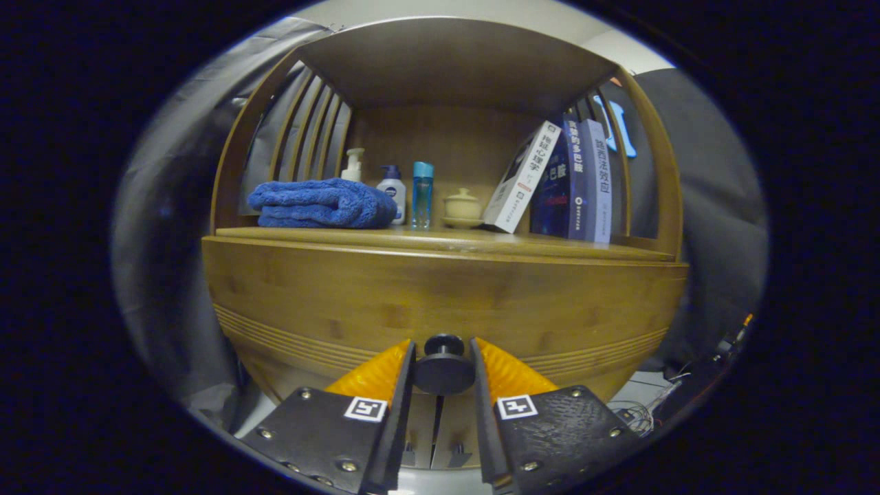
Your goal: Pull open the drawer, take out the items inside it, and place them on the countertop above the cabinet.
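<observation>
You are at the first step, the pull. Keep the wooden cabinet [440, 289] square ahead of you and draw straight back along the drawer's run, not up or sideways, or the front may bind. The drawer front [344, 302] is a broad panel of honey-coloured wood with fine grooves along its lower part, just below the bench [440, 240]. It looks closed, so what lies inside is hidden. Keep room free on the bench: a folded blue towel [320, 204], bottles, a small lidded jar and leaning books [570, 180] already stand there. The round dark knob [443, 368] sits low on the drawer front, between the fingers. The tool [443, 375] has closed in to flank it; contact looks likely on both sides but I cannot tell for sure, so squeeze firmly before pulling.
</observation>
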`<state>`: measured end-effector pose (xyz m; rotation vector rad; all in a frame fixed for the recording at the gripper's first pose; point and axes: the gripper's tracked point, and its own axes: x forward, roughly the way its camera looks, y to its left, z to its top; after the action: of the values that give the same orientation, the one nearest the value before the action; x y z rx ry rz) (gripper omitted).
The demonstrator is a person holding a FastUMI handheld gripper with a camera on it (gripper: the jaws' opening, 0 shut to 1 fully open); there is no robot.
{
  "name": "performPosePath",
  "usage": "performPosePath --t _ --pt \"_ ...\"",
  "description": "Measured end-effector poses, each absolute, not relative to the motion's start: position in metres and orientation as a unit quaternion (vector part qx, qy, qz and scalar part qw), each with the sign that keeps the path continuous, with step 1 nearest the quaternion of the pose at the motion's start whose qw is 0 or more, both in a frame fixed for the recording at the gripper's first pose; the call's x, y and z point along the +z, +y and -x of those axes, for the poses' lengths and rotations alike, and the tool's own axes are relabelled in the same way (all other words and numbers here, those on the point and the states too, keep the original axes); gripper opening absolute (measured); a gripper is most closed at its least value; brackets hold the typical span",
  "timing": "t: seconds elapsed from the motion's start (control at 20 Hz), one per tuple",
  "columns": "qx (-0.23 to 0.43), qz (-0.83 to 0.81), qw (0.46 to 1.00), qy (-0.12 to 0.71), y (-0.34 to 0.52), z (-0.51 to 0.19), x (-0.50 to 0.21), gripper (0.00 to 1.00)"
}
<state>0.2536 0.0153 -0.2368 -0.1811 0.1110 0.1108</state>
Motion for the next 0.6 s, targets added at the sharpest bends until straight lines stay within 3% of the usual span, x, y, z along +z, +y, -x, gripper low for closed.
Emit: performPosePath --t 0.4,0.5,0.6 --pt "0.052 0.093 0.992 0.067 0.0147 -0.2562 -0.2380 0.43" --pt "0.050 0.085 0.992 0.083 0.0147 -0.2539 -0.2395 0.36" --pt "0.044 0.088 0.992 0.083 0.0126 -0.2494 -0.2386 0.35"
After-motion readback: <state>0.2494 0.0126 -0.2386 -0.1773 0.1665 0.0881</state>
